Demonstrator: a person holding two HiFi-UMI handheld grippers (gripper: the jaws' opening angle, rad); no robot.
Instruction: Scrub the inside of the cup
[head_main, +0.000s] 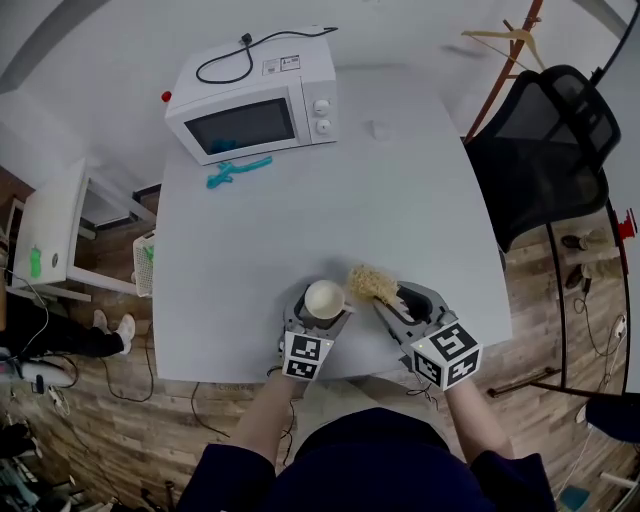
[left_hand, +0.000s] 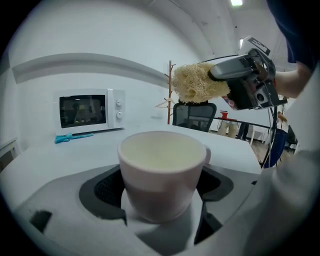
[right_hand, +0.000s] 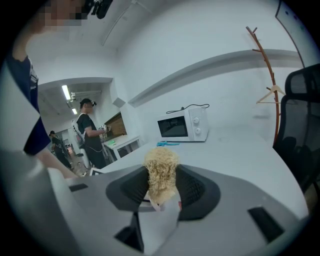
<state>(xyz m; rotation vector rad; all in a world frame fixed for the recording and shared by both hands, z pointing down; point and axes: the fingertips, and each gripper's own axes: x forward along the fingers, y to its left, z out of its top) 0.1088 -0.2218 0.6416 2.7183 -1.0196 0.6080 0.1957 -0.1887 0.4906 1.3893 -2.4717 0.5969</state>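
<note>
Cup (left_hand: 162, 167) stood upright between the fingers of the left gripper (head_main: 320, 310), which were clamped on its lower wall, mouth facing up, over the near edge of the table (head_main: 300, 220). Just right of those fingers, clear of the cup, the right gripper (head_main: 392, 303) was closed on the base of a tan fibrous scrubber (head_main: 371, 283). The tuft projected beyond its fingertips.
</note>
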